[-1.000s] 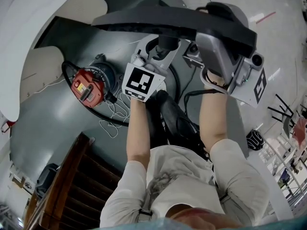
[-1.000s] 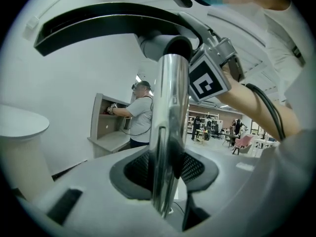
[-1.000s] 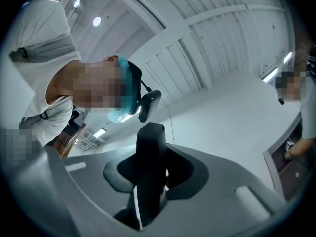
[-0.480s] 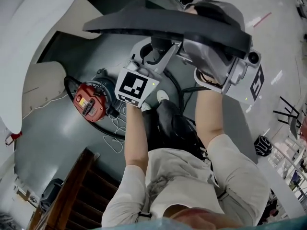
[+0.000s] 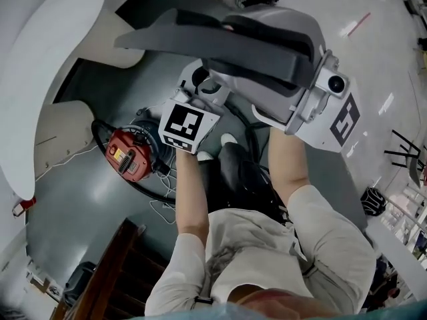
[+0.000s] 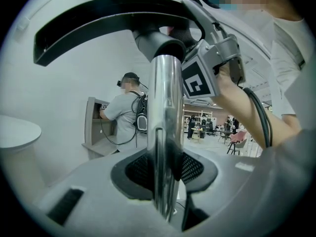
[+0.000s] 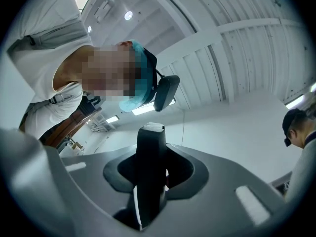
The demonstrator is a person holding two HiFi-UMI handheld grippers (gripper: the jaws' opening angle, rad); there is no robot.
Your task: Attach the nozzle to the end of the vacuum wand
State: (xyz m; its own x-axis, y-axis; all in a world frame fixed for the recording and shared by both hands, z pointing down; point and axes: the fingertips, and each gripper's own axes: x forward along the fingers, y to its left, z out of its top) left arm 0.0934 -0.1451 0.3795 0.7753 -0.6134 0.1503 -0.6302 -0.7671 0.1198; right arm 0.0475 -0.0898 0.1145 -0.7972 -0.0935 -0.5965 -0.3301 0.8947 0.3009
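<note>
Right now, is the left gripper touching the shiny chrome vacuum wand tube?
Touching. The left gripper view shows the left gripper closed on the chrome wand, its dark pads pressing both sides of it.

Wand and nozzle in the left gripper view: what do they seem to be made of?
The wand looks like polished metal, perhaps chromed steel: it shows bright, mirror-like streaks along its length. The nozzle looks like dark matte plastic: a dull, even, moulded surface with hardly any reflections.
</note>
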